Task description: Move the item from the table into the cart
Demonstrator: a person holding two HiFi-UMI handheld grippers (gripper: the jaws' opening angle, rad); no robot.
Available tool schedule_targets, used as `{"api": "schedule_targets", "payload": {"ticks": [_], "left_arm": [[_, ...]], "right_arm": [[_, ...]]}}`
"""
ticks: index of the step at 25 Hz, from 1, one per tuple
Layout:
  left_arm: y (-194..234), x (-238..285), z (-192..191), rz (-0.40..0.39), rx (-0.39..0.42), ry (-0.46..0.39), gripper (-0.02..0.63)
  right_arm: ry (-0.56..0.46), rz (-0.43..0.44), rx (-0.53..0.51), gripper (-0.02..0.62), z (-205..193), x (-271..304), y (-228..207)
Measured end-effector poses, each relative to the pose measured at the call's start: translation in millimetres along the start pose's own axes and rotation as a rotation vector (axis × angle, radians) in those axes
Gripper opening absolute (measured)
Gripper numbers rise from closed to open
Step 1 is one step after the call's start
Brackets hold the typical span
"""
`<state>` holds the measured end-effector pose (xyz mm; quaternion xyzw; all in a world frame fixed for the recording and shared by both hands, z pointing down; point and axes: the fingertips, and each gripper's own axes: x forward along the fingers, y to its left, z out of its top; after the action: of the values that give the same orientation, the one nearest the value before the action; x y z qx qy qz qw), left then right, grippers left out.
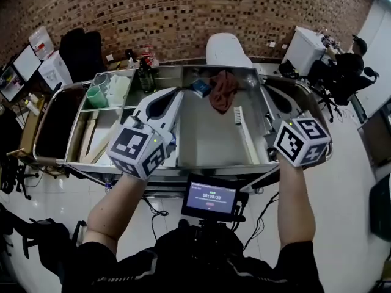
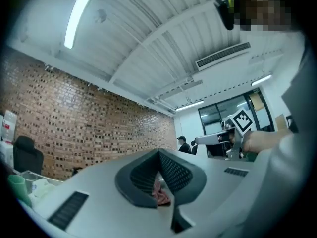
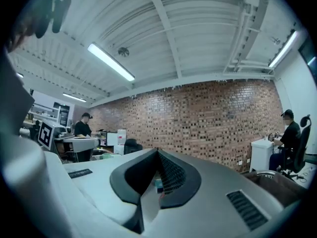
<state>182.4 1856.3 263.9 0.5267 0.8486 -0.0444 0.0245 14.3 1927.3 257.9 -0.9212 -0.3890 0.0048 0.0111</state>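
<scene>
From the head view, my left gripper (image 1: 178, 92) and right gripper (image 1: 267, 90) point level over the steel cart (image 1: 208, 136), with its smooth flat top open between them. A crumpled red cloth (image 1: 223, 90) lies just past my left fingertips, beside a small blue box (image 1: 200, 88). In the left gripper view my ribbed dark pads (image 2: 173, 173) meet on nothing, and the cloth (image 2: 161, 195) shows beyond the notch. In the right gripper view the pads (image 3: 171, 175) are likewise pressed together and empty, with the blue box (image 3: 158, 183) beyond.
</scene>
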Motion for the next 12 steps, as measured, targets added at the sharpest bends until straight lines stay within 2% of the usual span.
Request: {"api": "schedule_targets", "payload": {"ticks": [3,7,12], "left_arm": [[-18.2,-46.1,-5.9,0.016,0.033,-0.001,0.003],[-66.3,-77.9,-0.5,0.061,0.056,0.03,0.003],[-89.1,-111.3,-29.8,0.115,0.039,0.066,0.003]], "right_arm": [[-0.068,-0.011,-0.02,0.002,1.1,-54.7,31.5],[-0.105,-0.014,-0.028,0.002,-1.5,-126.0,38.9],[-0.117,0.039,0.038,0.002,-41.2,-154.9,54.1]]}}
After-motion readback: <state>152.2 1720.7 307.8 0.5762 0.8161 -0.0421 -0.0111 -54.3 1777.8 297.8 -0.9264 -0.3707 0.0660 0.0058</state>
